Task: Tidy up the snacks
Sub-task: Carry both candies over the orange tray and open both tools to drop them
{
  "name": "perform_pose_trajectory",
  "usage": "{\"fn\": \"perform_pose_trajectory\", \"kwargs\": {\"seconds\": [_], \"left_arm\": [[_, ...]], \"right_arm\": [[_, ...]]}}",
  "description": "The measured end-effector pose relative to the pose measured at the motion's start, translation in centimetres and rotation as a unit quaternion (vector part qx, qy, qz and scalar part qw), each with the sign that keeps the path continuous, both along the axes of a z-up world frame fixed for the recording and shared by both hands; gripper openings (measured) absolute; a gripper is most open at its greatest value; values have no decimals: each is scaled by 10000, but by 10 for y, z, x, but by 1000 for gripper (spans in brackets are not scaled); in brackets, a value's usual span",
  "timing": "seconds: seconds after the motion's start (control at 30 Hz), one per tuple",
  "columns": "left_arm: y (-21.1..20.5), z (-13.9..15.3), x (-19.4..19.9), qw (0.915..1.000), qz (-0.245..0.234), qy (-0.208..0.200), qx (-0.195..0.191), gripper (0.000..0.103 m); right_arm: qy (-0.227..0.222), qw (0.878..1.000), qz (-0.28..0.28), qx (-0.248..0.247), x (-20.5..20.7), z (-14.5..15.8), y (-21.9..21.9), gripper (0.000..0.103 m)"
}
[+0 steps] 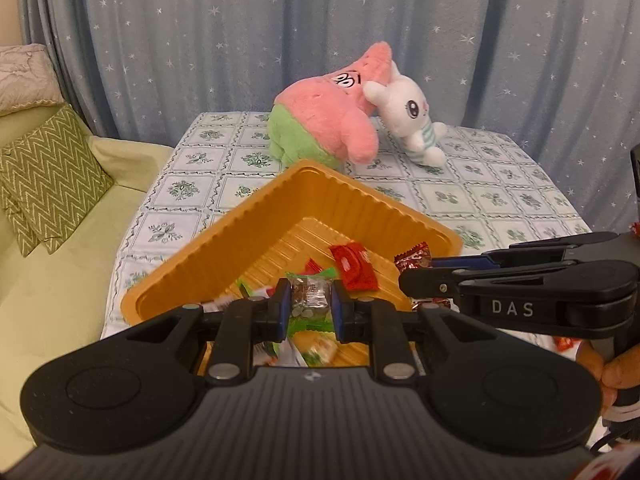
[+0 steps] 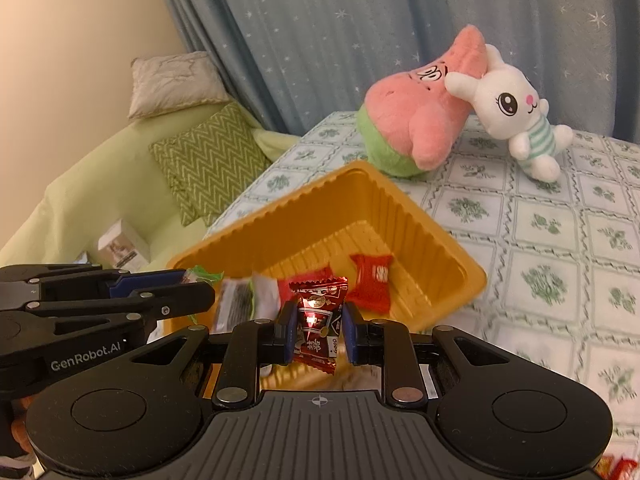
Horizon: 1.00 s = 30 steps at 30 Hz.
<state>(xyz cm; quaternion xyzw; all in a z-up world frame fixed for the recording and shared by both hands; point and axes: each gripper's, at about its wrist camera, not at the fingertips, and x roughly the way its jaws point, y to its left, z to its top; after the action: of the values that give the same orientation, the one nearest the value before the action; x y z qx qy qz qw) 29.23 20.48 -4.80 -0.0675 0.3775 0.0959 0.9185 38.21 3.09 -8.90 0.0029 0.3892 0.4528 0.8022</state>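
Observation:
A yellow plastic tray (image 1: 240, 220) sits on the table and holds several wrapped snacks, among them a red packet (image 1: 354, 268). My left gripper (image 1: 311, 306) is shut on a green-and-clear wrapped snack (image 1: 310, 296) above the tray's near side. My right gripper (image 2: 316, 330) is shut on a dark red wrapped candy (image 2: 318, 324) over the tray (image 2: 320, 192) near its front edge. The right gripper also shows side-on in the left wrist view (image 1: 416, 280), and the left gripper shows in the right wrist view (image 2: 200, 286). The red packet also shows in the right wrist view (image 2: 370, 280).
A pink-and-green star plush (image 1: 332, 116) and a white bunny plush (image 1: 412, 120) stand on the floral tablecloth (image 1: 500, 200) behind the tray. A green sofa with a zigzag cushion (image 1: 48, 176) lies to the left. Blue star curtains hang behind.

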Motion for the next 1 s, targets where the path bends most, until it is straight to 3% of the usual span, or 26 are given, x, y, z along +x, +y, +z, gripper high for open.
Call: {"fn": "perform_pose_trajectory", "kwargs": {"seconds": [0.57,1.0], "left_arm": [[47,-34,74,9993,-205,274,140,19],[53,-46,86,9990,-264,365,46,19]], "right_arm": [[278,9982,-506,-160,52,-18,45,24],[300,9973,-627,-221,57,-20,53,24]]}}
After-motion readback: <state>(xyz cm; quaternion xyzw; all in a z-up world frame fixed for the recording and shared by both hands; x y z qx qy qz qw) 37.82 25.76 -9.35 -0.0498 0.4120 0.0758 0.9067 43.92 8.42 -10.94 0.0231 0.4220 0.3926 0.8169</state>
